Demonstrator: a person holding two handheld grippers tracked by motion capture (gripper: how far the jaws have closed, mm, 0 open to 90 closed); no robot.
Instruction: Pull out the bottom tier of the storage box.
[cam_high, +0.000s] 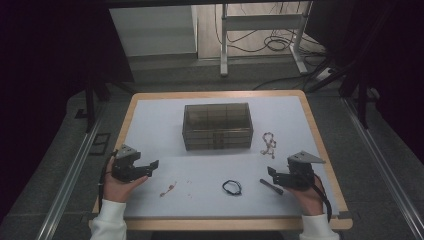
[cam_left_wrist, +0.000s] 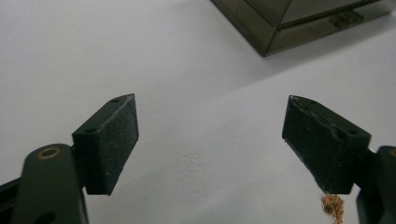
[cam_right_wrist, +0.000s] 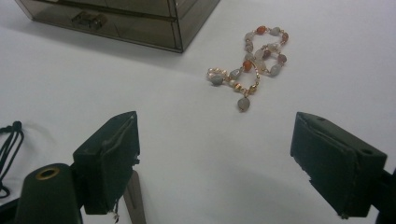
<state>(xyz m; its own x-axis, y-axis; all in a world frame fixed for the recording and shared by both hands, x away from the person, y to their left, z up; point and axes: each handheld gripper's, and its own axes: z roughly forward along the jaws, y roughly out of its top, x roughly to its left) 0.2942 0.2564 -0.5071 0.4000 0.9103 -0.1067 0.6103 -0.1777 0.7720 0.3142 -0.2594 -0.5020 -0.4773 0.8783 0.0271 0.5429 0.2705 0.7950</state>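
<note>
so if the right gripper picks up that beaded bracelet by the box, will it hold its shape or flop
Probably flop: the beaded bracelet lies in a loose, crossed loop, so it looks strung, not rigid. Pinched at one spot, the rest would likely dangle. The rounded beads may slip between the flat pads, and one hanging bead suggests it could swing.

I found no writing, label, brand mark, number or sign that I could read anywhere in the three views. The smoky translucent box (cam_high: 216, 126) carried no lettering on its walls or on its small latch, and the white bench (cam_high: 200, 170) surface around it was blank. The black fingers (cam_left_wrist: 109, 140) bore only screw holes and scuffed padding, and the beaded bracelet (cam_right_wrist: 254, 65) and the other small pieces lying on the bench showed nothing printed that I could make out.
</note>
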